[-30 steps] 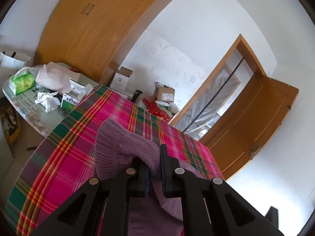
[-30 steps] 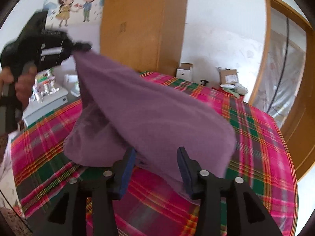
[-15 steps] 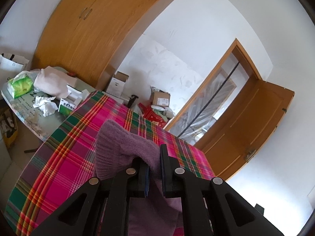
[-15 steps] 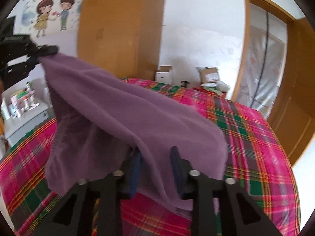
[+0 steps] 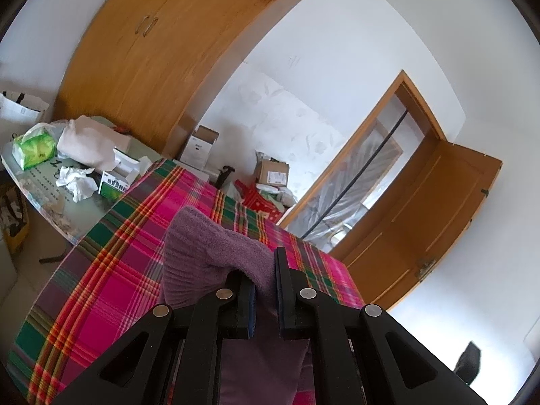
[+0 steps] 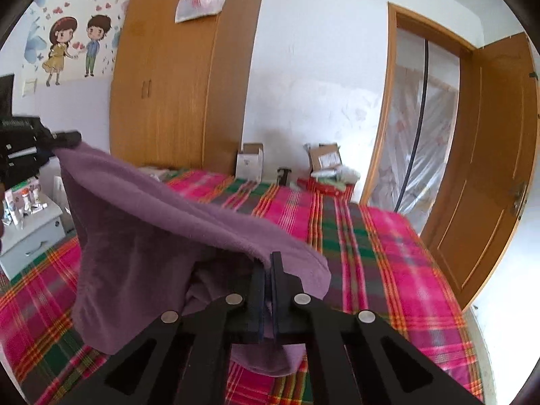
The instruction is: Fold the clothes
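garment (image 6: 162,222): purple; bedspread (image 6: 371,236): pink-green-orange plaid; wardrobe (image 6: 175,77): orange-brown wood

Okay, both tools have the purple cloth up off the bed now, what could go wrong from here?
1. The right tool pinches only a thin bit of the purple cloth's edge, so that corner could slip out.
2. The cloth sags between the right tool and the left tool; a slack middle may bunch and make the fold uneven.
3. The lower part hangs close to the plaid bedspread and could drag or wrinkle when laid down.
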Motion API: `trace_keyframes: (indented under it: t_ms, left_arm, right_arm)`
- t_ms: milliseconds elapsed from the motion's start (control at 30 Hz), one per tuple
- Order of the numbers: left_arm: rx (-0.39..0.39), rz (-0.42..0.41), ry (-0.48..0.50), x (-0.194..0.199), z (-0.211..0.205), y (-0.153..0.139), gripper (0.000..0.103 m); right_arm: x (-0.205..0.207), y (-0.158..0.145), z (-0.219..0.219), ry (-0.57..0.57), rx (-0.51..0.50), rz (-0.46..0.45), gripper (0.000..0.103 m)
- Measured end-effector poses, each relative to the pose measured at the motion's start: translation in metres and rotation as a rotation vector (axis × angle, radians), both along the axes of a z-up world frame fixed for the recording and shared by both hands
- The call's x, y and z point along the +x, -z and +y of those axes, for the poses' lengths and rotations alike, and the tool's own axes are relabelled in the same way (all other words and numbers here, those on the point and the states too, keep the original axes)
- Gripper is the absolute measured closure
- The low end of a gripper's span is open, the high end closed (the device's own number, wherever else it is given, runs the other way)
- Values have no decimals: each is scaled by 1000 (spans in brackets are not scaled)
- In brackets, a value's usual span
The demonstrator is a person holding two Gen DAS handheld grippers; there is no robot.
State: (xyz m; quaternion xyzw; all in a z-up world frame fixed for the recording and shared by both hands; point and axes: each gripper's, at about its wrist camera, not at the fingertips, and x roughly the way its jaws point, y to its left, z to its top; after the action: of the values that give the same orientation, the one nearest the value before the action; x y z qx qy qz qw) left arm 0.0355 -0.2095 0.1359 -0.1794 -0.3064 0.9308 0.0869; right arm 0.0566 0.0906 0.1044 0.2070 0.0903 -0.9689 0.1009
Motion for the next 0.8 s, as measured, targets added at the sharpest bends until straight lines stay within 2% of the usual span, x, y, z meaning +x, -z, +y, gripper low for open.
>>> trace_keyframes:
  t_ms: [400,500,633,733,800]
  left_arm:
    - [-14,56,-20,23,-7,-15,94]
    - [-16,39,-40,27,-12,-9,94]
    - [-9,-30,-73,30,-25,13,94]
    - [-4,-89,-88,31,-34,33,94]
    - [-15,-123,-99,33,-38,46,94]
  right_arm:
    - [44,-51,-3,-76,-23,156,101]
    - [54,-46,-10,-123,-24,127,101]
    - [72,-22,-23,-241,-6,60,101]
    - [75,2,-33,-293,27,-20,101]
    - [71,13,-34,-317,7,-91,101]
